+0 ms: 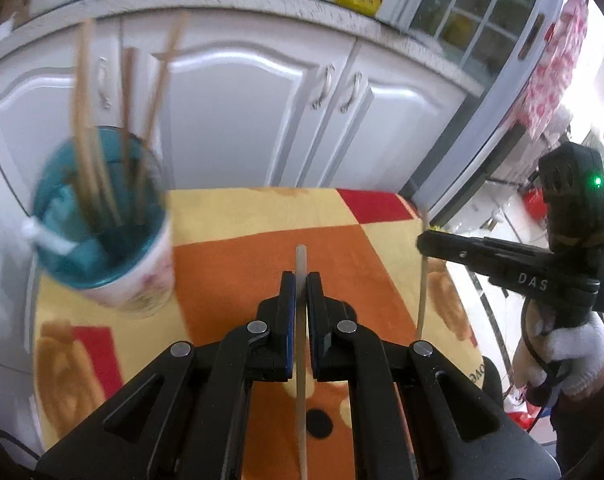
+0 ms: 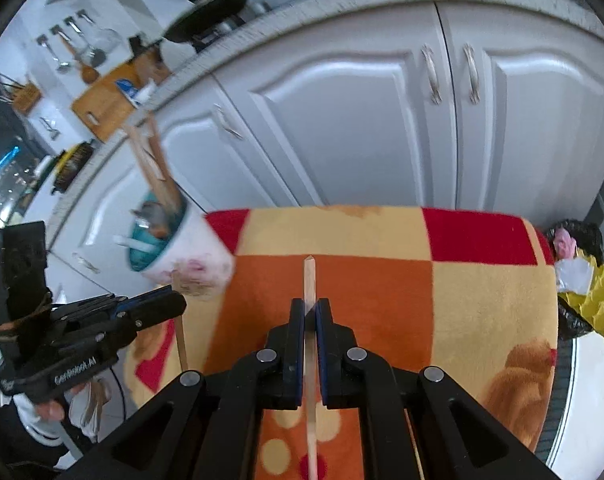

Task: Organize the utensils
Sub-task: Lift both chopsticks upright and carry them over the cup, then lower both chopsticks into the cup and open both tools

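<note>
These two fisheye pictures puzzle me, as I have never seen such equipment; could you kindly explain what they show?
There is no robot here. A person holds a black two-finger gripper in each hand, and each gripper carries a camera looking forward along its fingers.

The left wrist view shows the left gripper shut on a pale wooden chopstick; at its right edge the right gripper appears, gripped by a white-gloved hand.

The right wrist view shows the right gripper shut on a second pale chopstick, with the left gripper at its left edge.

Below both lies an orange, yellow and red checked blanket. On it stands a white floral cup with a teal inside, holding several more chopsticks.
</note>
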Demonstrator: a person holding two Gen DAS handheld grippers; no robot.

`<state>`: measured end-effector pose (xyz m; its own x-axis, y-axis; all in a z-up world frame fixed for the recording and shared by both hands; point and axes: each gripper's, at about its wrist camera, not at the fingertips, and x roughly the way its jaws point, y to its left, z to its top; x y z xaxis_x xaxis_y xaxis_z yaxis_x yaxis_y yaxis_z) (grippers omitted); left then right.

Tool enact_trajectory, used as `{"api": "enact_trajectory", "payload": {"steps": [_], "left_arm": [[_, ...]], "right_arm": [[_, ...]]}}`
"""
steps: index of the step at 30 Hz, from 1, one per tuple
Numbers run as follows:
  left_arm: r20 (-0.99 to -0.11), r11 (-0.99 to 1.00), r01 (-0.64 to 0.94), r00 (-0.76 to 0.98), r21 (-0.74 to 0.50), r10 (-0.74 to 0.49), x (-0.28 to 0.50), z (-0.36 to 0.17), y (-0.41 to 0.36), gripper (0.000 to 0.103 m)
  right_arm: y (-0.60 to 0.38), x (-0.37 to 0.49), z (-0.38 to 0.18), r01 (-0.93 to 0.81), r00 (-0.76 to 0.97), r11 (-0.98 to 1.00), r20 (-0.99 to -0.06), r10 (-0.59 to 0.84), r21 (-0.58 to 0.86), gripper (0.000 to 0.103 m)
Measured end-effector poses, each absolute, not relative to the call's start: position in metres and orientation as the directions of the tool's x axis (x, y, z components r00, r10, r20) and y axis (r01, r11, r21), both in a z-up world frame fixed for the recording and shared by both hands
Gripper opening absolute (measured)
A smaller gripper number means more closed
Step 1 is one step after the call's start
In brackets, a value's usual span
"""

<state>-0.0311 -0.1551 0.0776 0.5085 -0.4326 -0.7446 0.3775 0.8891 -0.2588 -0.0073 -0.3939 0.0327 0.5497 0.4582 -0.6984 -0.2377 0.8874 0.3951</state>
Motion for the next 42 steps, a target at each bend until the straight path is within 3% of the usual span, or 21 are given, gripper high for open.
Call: {"api": "enact_trajectory", "payload": {"steps": [21, 32, 42], "left_arm": [[-0.614, 0.889, 0.353, 0.643, -0.293, -0.458, -0.081, 0.161, -0.076, 0.004], [-0.484, 0.931, 0.26, 0.799, -0.256, -0.356, -0.045, 0.237, -0.026, 0.004], [-0.434, 0.97, 0.15, 0.873, -0.193, -0.222, 0.018, 0.252, -0.01, 0.004]], "right_arm": [[-0.343, -0.05, 0.123, -0.387, 0.625, 0.868, -0.604, 0.495, 0.31, 0.005], [-0.307, -0.026, 0.188, -0.465, 0.657, 0.83, -0.509, 0.556, 0.307, 0.005], [-0.261, 0.022, 0.23, -0.493, 0.697, 0.819, -0.429, 0.574, 0.295, 0.005]]}}
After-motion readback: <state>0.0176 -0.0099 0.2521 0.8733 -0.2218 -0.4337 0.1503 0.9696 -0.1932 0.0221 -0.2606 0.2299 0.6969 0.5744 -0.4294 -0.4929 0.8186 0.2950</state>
